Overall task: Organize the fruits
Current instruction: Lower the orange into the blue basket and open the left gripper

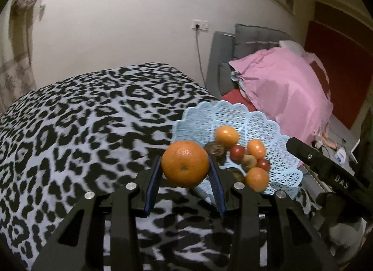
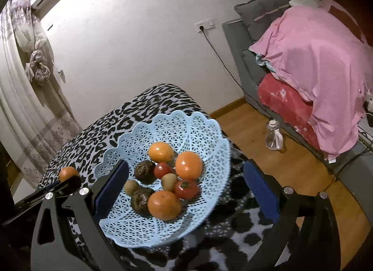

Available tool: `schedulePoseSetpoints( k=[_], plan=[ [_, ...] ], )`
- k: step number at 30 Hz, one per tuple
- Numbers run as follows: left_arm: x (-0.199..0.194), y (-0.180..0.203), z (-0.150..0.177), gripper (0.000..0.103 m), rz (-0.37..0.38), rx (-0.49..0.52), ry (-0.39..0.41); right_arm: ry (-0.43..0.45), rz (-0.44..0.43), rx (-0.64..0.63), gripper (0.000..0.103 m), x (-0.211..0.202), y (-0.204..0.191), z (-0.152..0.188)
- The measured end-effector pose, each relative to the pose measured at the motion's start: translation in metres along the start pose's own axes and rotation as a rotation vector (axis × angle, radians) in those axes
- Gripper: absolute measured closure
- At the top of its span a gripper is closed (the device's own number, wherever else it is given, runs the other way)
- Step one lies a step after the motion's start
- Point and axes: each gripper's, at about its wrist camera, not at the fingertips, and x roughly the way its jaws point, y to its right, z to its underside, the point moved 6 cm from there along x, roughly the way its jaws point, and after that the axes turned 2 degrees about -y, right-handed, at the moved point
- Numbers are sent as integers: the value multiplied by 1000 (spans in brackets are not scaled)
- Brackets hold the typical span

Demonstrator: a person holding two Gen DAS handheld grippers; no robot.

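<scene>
Left wrist view first: the left gripper (image 1: 185, 166) is pinching a big orange (image 1: 185, 164) between its blue pads (image 1: 215, 177), held up off the leopard-print cloth (image 1: 81, 119) that covers the table. Just to the right of it sits the light blue lattice basket (image 1: 233, 112), already holding smaller oranges, a couple of red tomato-looking fruits and some brownish ones that are too blurry to name. One black finger of the right gripper (image 1: 326, 168) pokes in from the right edge, over the basket's rim. Pink blanket (image 1: 286, 84) piled on a grey sofa behind.

Right wrist view: the right gripper (image 2: 186, 187) has its jaws spread wide, nothing between the pads, and the basket (image 2: 186, 122) sits right in the gap below them. Inside it are three oranges, two red fruits, two kiwi-looking ones and two dark wrinkly ones. Off to the left you can see the held orange (image 2: 68, 173) in the left gripper's tip (image 2: 70, 181), beside the basket's rim. A clear plastic jug (image 2: 274, 134) stands on the wood floor near the sofa
</scene>
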Motion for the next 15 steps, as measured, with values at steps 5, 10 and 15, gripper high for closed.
schedulePoseSetpoints(
  k=[5,10,15],
  plan=[
    [13,18,-1,62,8,30,-15,6,3,10,3,-5,9,3],
    [15,22,-2,50,1,46,3,2,3,11,3,-6,10,3],
    [15,15,0,35,-24,39,12,1,8,9,3,-5,11,2]
  ],
)
